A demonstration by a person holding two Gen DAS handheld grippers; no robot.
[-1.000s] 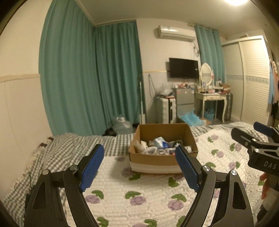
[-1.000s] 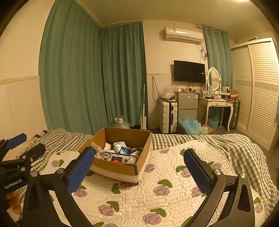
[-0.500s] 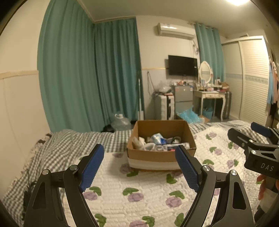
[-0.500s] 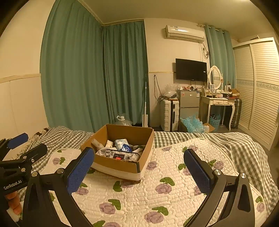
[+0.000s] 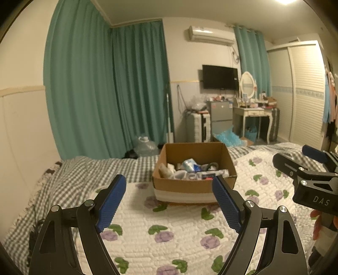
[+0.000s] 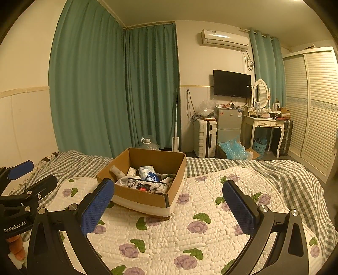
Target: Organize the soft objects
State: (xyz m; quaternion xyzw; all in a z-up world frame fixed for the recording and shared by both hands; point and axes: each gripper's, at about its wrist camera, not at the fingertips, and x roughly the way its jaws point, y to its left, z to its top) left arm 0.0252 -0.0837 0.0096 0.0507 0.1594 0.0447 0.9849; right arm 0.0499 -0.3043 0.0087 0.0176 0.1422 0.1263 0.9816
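Lying dead ahead of the left gripper [image 5: 169, 203], beyond its fingertips, and ahead-left of the right gripper [image 6: 168, 203]: cardboard box [image 5: 193, 186] of soft objects [image 5: 190, 169] on the quilt [image 5: 179, 232], long axis crosswise to the left fingers. Both spread wide, holding nothing; left slightly nearer. Versus one second ago: box closer and larger between the left fingers.

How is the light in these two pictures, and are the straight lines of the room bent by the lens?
Left wrist view: dim yellowish light, with glare from a ceiling lamp at the top edge; the box looks slightly soft. Right wrist view: same warm cast, and the box is sharper. In both views the curtains and wardrobe bow outward, with dark round corners.
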